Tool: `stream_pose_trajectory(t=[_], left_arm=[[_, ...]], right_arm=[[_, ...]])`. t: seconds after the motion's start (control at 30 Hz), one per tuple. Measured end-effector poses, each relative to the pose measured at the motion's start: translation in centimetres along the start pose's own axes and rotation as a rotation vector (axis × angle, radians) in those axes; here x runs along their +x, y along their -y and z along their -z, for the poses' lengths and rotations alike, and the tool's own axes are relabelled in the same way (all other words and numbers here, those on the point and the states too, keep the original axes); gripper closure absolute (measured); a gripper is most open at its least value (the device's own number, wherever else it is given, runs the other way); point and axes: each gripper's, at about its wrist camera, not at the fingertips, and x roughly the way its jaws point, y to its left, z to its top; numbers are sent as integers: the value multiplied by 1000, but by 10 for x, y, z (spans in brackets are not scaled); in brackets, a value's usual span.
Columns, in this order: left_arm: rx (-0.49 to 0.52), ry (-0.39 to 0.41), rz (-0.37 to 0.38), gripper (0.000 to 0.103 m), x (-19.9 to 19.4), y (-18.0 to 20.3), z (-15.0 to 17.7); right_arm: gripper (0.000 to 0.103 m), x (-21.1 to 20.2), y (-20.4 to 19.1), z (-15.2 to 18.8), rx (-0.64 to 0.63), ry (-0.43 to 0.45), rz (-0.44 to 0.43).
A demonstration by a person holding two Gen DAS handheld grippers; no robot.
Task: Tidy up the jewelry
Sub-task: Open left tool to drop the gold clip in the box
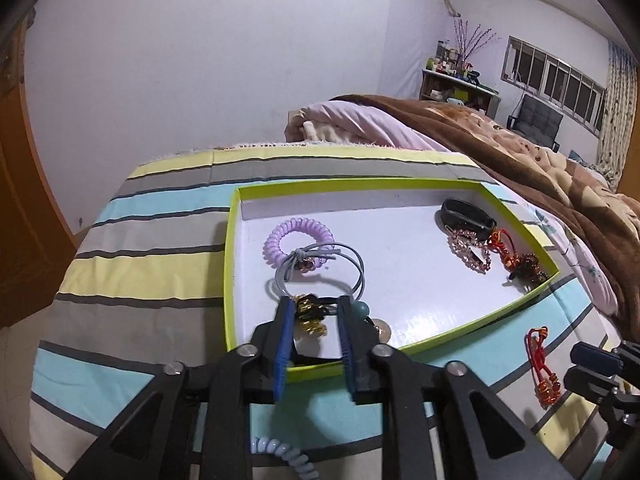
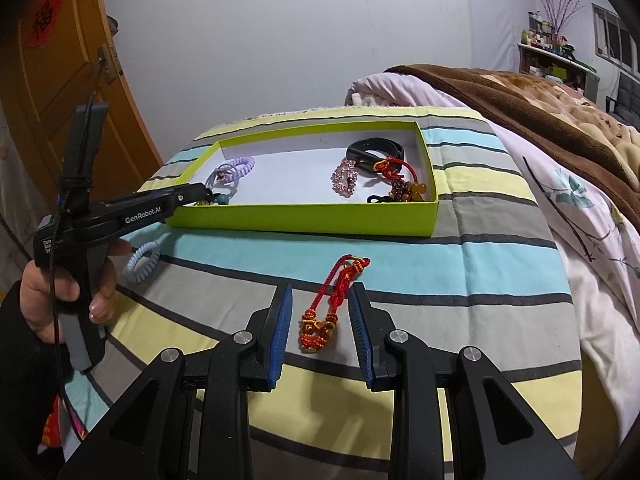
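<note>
A lime-green box with a white floor lies on the striped bedspread. My left gripper reaches over its near left corner, jaws apart. A gold-and-black hair tie lies between the pads without being pressed. Behind it lie a grey elastic tie and a purple spiral tie. A black band, a pink rhinestone clip and a red beaded cord sit at the box's right end. My right gripper stands open around a red cord bracelet on the bedspread, in front of the box.
A pale blue spiral hair tie lies on the bedspread by the box's near left corner. A hand holds the left gripper. Pink and brown blankets are piled to the right, and an orange door stands at the left.
</note>
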Motion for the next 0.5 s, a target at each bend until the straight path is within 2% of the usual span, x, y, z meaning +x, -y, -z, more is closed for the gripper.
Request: stream_pose_trajectory(t=[0.07, 0.3, 0.4, 0.5], left_arm=[[-7, 11, 4, 69, -6, -2, 2], [-22, 56, -21, 69, -44, -14, 20], [-27, 47, -44, 69, -56, -22, 37], [-41, 8, -62, 69, -60, -31, 52]], right_arm=[[73, 1, 0, 0, 0, -2, 0], [71, 4, -3, 1, -8, -14, 11], [60, 7, -3, 2, -9, -27, 21], [59, 11, -4, 3, -17, -43, 33]])
